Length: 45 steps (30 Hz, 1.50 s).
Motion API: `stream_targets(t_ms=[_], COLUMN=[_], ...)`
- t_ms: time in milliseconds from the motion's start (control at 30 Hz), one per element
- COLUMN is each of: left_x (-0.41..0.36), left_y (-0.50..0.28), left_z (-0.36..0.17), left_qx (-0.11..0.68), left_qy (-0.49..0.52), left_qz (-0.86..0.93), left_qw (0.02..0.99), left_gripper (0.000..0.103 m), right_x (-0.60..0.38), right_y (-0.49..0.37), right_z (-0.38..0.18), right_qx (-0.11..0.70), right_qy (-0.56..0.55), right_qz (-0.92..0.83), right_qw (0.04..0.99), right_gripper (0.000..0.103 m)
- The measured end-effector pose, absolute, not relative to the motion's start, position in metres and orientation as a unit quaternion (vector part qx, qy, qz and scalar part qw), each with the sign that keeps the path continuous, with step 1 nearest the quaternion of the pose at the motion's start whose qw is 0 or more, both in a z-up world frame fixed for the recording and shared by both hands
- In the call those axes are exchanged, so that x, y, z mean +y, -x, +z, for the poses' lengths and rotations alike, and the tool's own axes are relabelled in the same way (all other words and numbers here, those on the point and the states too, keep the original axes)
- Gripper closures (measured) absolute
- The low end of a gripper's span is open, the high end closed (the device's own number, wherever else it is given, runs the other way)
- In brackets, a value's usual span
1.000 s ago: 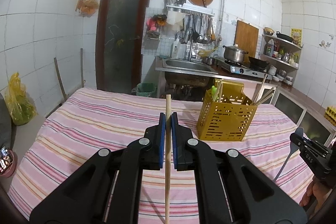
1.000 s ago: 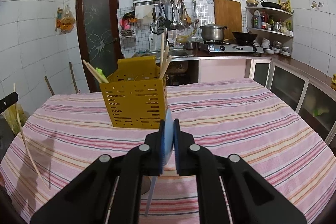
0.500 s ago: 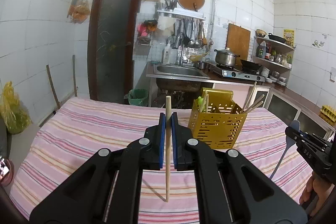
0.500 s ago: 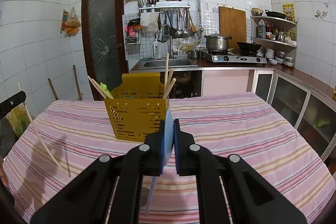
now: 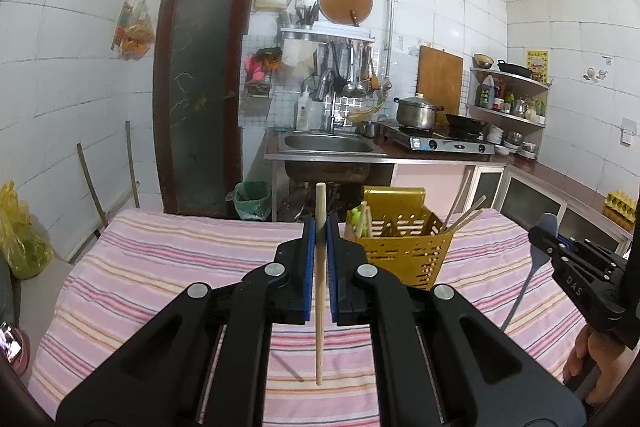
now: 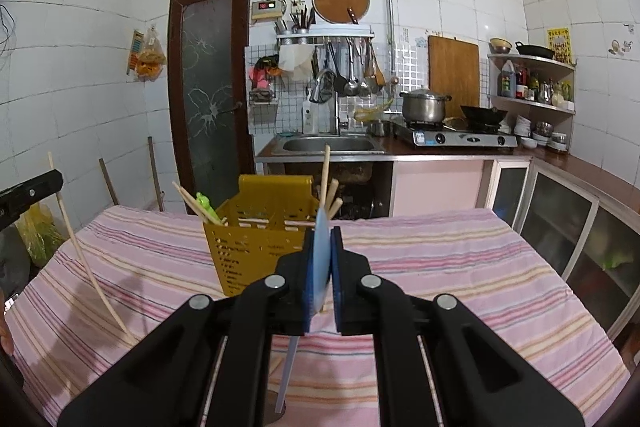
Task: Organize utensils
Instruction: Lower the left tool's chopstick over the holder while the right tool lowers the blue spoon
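My left gripper [image 5: 320, 225] is shut on a wooden chopstick [image 5: 319, 327], held upright with its lower end above the striped cloth. A yellow perforated caddy [image 5: 404, 251] stands just beyond and to the right, holding several chopsticks and a green item. My right gripper [image 6: 323, 237] is shut on a light blue spoon [image 6: 289, 359], bowl up and handle hanging down, in front of the caddy [image 6: 256, 251]. The left wrist view shows the right gripper [image 5: 540, 237] with the spoon [image 5: 545, 225] at the right edge. In the right wrist view, the chopstick [image 6: 80, 251] slants at the far left.
The table [image 6: 460, 267] carries a pink striped cloth. Behind it run a steel sink [image 6: 332, 145], a gas stove with a pot [image 6: 424, 107] and glass-fronted cabinets [image 6: 560, 219] along the right. A person's hand [image 5: 592, 359] grips the right tool.
Both grippers have risen, each still holding its utensil. The chopstick's lower end now hangs above the cloth. The caddy sits lower in both views.
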<state>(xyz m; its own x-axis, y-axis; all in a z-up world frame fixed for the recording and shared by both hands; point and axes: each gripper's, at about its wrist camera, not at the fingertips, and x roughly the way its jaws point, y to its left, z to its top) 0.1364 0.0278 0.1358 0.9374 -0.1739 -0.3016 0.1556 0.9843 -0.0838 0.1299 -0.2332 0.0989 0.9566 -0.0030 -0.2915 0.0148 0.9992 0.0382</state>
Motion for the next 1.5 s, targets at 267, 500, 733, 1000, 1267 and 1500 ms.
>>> stream_targets(t_ms=[267, 500, 733, 1000, 1267, 1500], left_x=[0.014, -0.009, -0.041, -0.056, -0.066, -0.056], left_y=[-0.144, -0.155, -0.196, -0.272, -0.326, -0.334], left_z=[0.171, 0.216, 0.236, 0.197, 0.158, 0.133], left_qx=[0.13, 0.084, 0.055, 0.059, 0.091, 0.133], left_qy=[0.03, 0.027, 0.021, 0.01, 0.004, 0.004], left_qz=[-0.114, -0.14, -0.146, -0.131, -0.122, -0.117], left_qw=[0.984, 0.986, 0.987, 0.99, 0.988, 0.984], left_gripper=[0.099, 0.099, 0.099, 0.099, 0.099, 0.099], right_x=[-0.233, -0.225, -0.211, -0.211, -0.208, -0.205], right_y=[-0.133, -0.151, -0.192, -0.251, -0.288, -0.298], right_z=[0.135, 0.187, 0.207, 0.18, 0.146, 0.12], right_qx=[0.11, 0.065, 0.039, 0.055, 0.084, 0.11], right_qy=[-0.017, -0.011, 0.01, 0.017, 0.025, 0.041], right_qz=[0.013, 0.018, 0.002, -0.026, -0.034, -0.042], right_qw=[0.994, 0.998, 0.999, 0.998, 0.996, 0.992], right_gripper=[0.095, 0.095, 0.095, 0.095, 0.095, 0.095])
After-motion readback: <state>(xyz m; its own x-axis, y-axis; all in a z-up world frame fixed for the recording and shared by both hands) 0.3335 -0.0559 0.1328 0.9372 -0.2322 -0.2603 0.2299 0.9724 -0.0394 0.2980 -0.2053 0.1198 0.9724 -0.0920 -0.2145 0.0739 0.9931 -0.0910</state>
